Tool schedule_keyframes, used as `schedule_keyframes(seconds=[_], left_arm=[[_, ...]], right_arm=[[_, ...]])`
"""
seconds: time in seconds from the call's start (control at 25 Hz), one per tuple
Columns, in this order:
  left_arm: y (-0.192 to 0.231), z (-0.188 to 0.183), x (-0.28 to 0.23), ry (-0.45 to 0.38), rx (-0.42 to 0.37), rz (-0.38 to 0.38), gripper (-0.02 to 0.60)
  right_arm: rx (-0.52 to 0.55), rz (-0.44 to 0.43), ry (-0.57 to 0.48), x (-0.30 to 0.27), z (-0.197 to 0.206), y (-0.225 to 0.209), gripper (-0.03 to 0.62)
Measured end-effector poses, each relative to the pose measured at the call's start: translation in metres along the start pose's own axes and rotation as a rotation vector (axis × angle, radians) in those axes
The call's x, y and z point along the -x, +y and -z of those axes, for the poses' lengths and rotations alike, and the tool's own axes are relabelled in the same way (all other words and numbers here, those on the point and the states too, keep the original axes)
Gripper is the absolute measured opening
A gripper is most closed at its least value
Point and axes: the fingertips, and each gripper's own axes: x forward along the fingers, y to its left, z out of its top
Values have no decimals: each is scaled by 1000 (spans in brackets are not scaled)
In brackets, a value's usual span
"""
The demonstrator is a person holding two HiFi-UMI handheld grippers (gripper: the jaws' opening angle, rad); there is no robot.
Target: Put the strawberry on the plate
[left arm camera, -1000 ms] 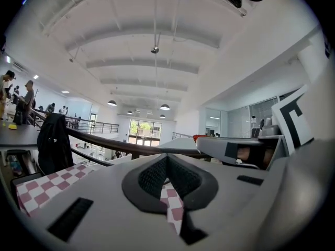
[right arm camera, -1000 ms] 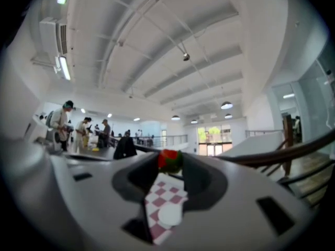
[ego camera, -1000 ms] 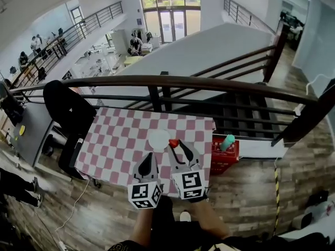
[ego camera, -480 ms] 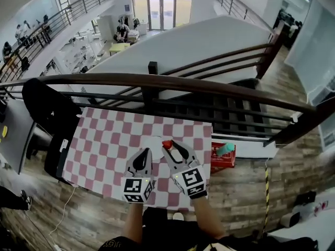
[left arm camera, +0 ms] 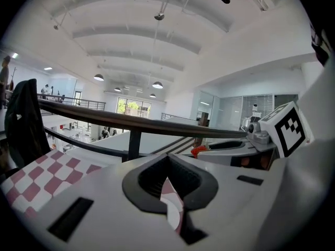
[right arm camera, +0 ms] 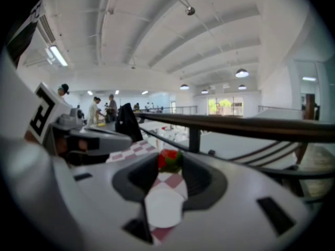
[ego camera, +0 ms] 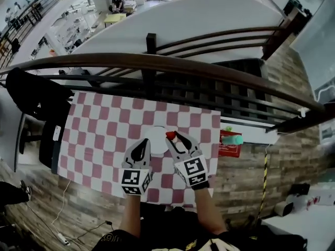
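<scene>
While the left claw (ego camera: 142, 146) hangs idle over the near part of the checkered worktop (ego camera: 99, 124), its jaws together on nothing, the right claw (ego camera: 174, 138) is pinched tight on the strawberry (ego camera: 170, 135) at its tips. The berry is held off the cloth, at the right rim of the white plate (ego camera: 155, 141). The carry looks nearly done. What's left is probably a small shift left over the plate's middle, a gentle lowering, and then parting the jaws.

Before me: pink-and-white checked table (ego camera: 99, 124) | beyond: dark curved wooden handrail (ego camera: 172, 66) | my right: brown plank floor (ego camera: 293, 156), red plastic crate (ego camera: 229, 146) | my left: black chair (ego camera: 31, 93) | overhead: white vaulted ceiling (left arm camera: 157, 41), lit round pendant lamps (left arm camera: 157, 85)
</scene>
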Motion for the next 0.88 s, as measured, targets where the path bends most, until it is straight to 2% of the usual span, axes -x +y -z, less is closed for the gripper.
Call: schedule_keyframes(seconds=[0.32,0.6,0.88], left_arm=[[21,50,-18,97,63,26,8],[39,89,-31,179,108,15,8],[46,114,-31,230,138,-2,9]], right_arm=[[-10,-98,197,-36,73,12,146],[-71,-98,337,-74,132,12,146],[-103,-112,439,-98,171,24,146]])
